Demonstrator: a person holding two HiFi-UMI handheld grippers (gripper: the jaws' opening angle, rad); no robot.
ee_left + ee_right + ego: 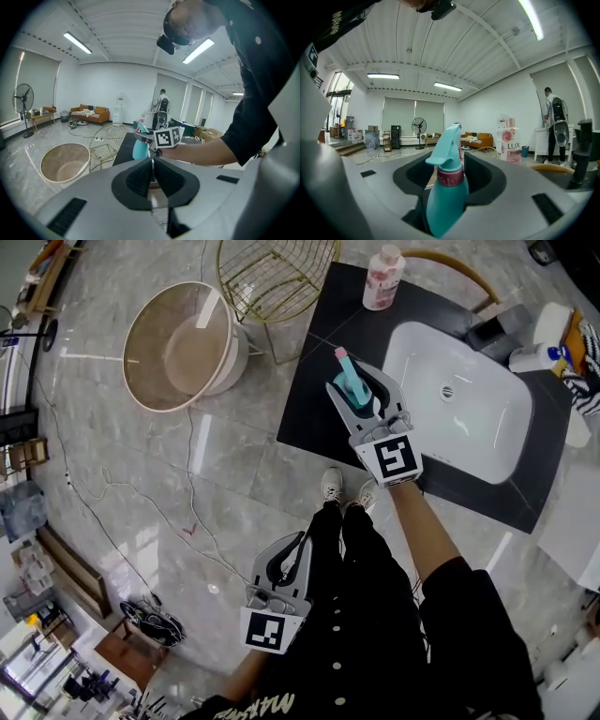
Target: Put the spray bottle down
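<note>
Reaching forward and level, the right tongs [363, 385] sit open around the upright teal spray bottle [352, 381] on the dark surface [314, 390] beside the sink [459, 404], left tongs [291, 554] closed, empty, angled downward, well apart from the sink.

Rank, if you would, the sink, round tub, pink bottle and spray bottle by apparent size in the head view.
1. sink
2. round tub, though it sits farther from the camera
3. pink bottle and spray bottle look alike
</note>
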